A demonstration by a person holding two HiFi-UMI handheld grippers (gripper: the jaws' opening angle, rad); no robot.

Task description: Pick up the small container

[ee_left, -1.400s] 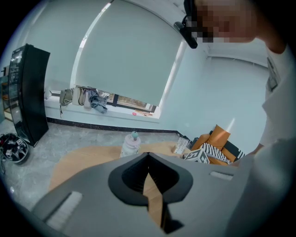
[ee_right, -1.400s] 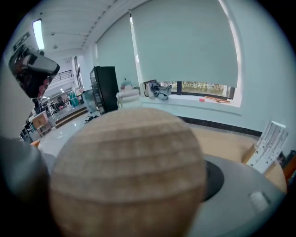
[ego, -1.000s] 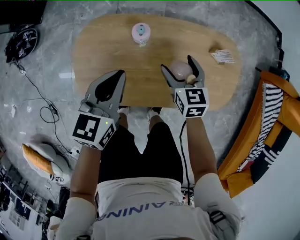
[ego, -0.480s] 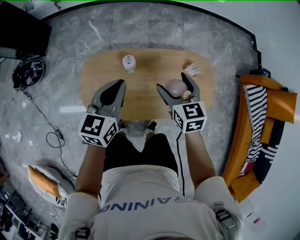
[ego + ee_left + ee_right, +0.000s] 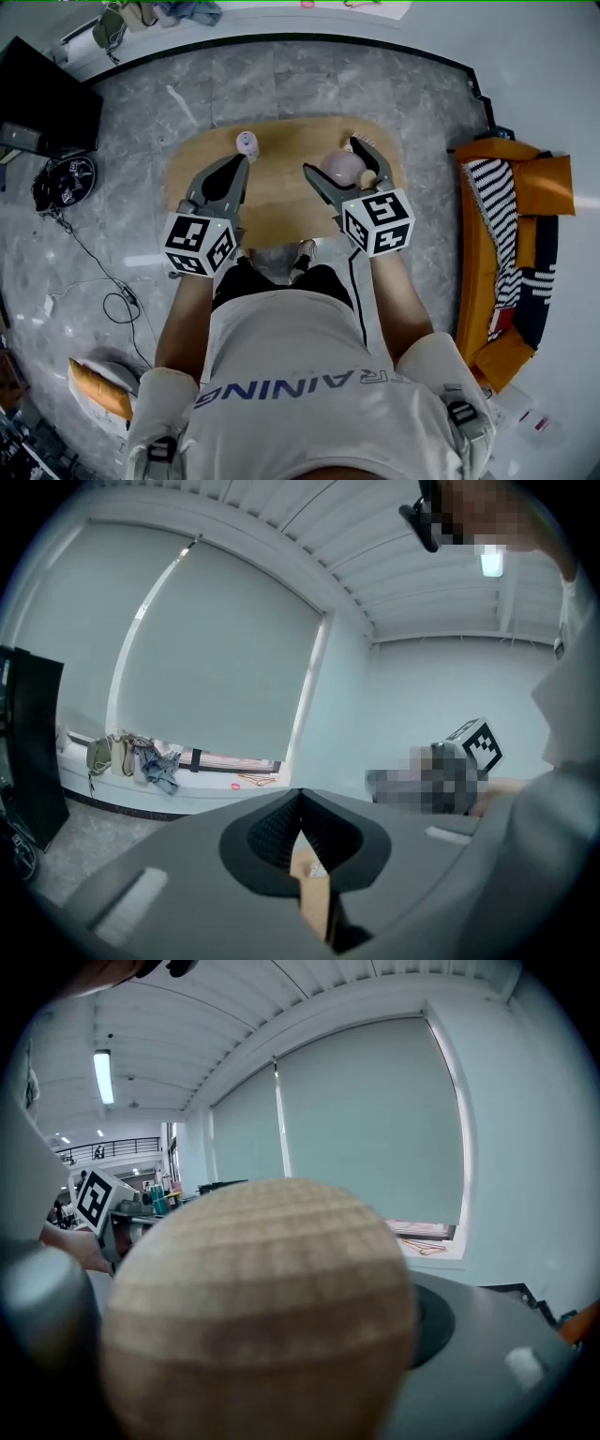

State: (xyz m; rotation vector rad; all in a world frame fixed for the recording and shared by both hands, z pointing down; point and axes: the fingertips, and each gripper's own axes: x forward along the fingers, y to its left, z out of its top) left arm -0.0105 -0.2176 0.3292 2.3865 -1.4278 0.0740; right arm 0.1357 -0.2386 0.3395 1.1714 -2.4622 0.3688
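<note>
**Holder:** Jaws first. My right gripper point(image 5: 337, 161) has its jaws set wide apart and clamped on the small container point(image 5: 339, 167), one jaw at each side of its round, pale pink body. In the right gripper view the container's wooden cap point(image 5: 258, 1316) fills nearly the whole frame, with grey jaw showing at either side.

**Inspector:** And the left?

**Holder:** My left gripper point(image 5: 241, 165) has its jaws brought together, tips meeting, with nothing between them. Through the slot behind the tips a strip of the wooden table point(image 5: 281, 202) shows.

**Inspector:** Where is the container relative to the table?

**Holder:** It is held off the table top, over the table's right half and toward its far edge.

**Inspector:** Is anything else on the table?

**Holder:** One small pale pink item point(image 5: 247, 142), near the far edge and left of the table's middle. In the head view it lies just beyond my left gripper's tips, well apart from the container. I cannot tell what it is.

**Inspector:** Surroundings?

**Holder:** An orange sofa point(image 5: 553, 187) with a striped cushion point(image 5: 502, 202) stands to the right of the table. A black screen point(image 5: 52, 94) stands to the table's left, further back. A grey stone floor point(image 5: 309, 84) lies all round the table.
</note>
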